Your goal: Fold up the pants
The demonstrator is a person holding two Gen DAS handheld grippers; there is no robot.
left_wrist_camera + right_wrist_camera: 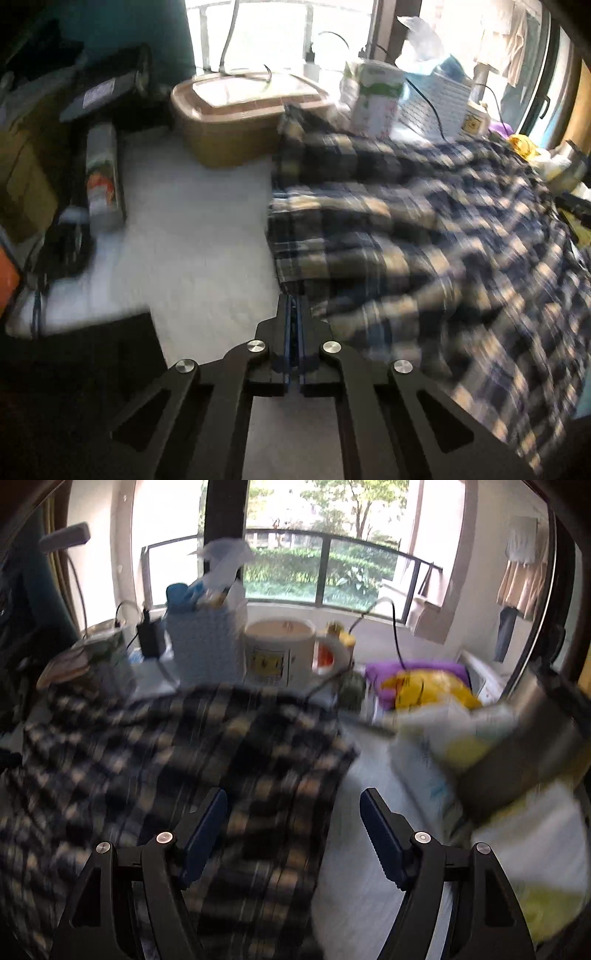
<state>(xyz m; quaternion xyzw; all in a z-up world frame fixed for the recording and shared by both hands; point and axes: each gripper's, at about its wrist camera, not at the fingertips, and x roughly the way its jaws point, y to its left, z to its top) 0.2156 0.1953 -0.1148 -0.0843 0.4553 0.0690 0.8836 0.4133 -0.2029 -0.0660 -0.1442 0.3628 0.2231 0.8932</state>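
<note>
Low centre of the left wrist view: left gripper (pixel 294 314), jaws pressed together. Plaid cloth begins right at the tips; whether an edge is pinched between the pads cannot be told through the blur.

Pants (pixel 424 240), dark blue and cream plaid, lie bunched over the right half of that frame on the white tabletop (pixel 192 236). Several stacked layers show along their left edge.

Right wrist view: right gripper (pixel 291 812), jaws wide apart, holding nothing. Its left finger hangs over the pants (pixel 177 753); its right finger is over bare tabletop (pixel 354 849).

Risks, as judged:
- Clutter crowds the far edge. The mug (pixel 284 653) stands just behind the cloth, with a dark cable (pixel 325 683) trailing onto the fabric. A hard tug on the pants could snag the cable or tip the mug.
- Brown lidded tub (pixel 243 118) and carton (pixel 373 99) sit at the upper edge of the cloth; a swept fold could push them.
- Heavy motion blur in both views suggests fast movement. A right gripper closing in haste may take only one layer, leaving the fold skewed.
- If the left gripper holds little or nothing, the layers could slide apart.
</note>
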